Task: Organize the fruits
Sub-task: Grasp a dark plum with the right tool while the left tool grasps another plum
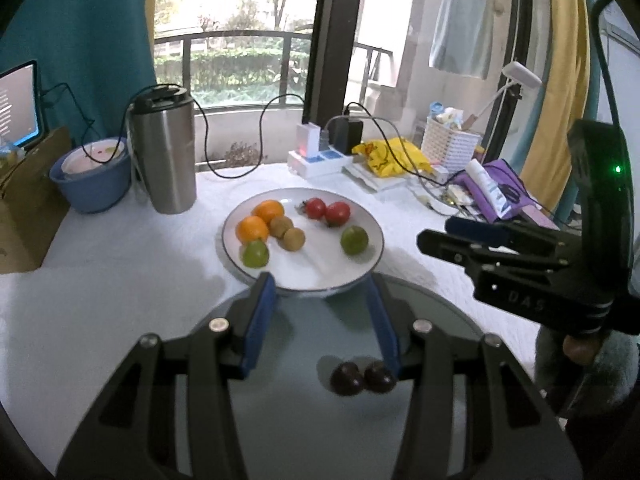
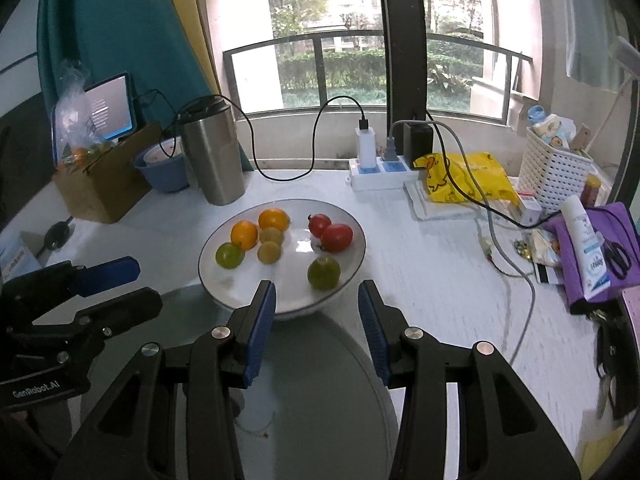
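Bare tabletop [image 2: 432, 280] right of plate [image 2: 224, 236]

Left gripper [image 1: 322, 292] and right gripper [image 2: 316, 300] both spread, holding nothing.

White plate [image 2: 352, 256]: glazed, glossy, with a dark rim line. Grey plate [image 1: 440, 316]: smooth, dull sheen. Tumbler [image 1: 165, 156]: brushed steel, satin; lid looks like black plastic. Tablecloth [image 1: 120, 292]: white, matt, finely textured. Basket [image 2: 554, 178]: white plastic lattice. Box [image 2: 104, 188]: plain brown cardboard. Left gripper [image 1: 322, 292] fingers: matt black, ribbed blue pads [image 1: 260, 320].
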A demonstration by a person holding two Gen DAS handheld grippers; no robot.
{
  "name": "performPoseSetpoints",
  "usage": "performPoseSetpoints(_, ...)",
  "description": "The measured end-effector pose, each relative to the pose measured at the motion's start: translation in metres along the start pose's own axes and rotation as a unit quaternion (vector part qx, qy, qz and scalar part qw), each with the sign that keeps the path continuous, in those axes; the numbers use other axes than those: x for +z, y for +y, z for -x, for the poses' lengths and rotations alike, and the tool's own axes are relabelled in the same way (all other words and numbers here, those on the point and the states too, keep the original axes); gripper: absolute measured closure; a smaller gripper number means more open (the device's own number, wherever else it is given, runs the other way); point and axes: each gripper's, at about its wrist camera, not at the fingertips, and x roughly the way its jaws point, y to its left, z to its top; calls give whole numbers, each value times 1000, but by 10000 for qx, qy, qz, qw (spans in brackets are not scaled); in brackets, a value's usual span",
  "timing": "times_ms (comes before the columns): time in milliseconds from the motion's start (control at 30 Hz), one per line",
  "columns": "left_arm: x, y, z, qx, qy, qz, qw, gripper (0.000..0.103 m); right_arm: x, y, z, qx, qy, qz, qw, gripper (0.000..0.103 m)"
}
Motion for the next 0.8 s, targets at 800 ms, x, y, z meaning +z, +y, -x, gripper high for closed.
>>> performPoseSetpoints(800,-59,-16,12,312,67,460,9984,54,-52,-2,19,722,115,106,9973,55)
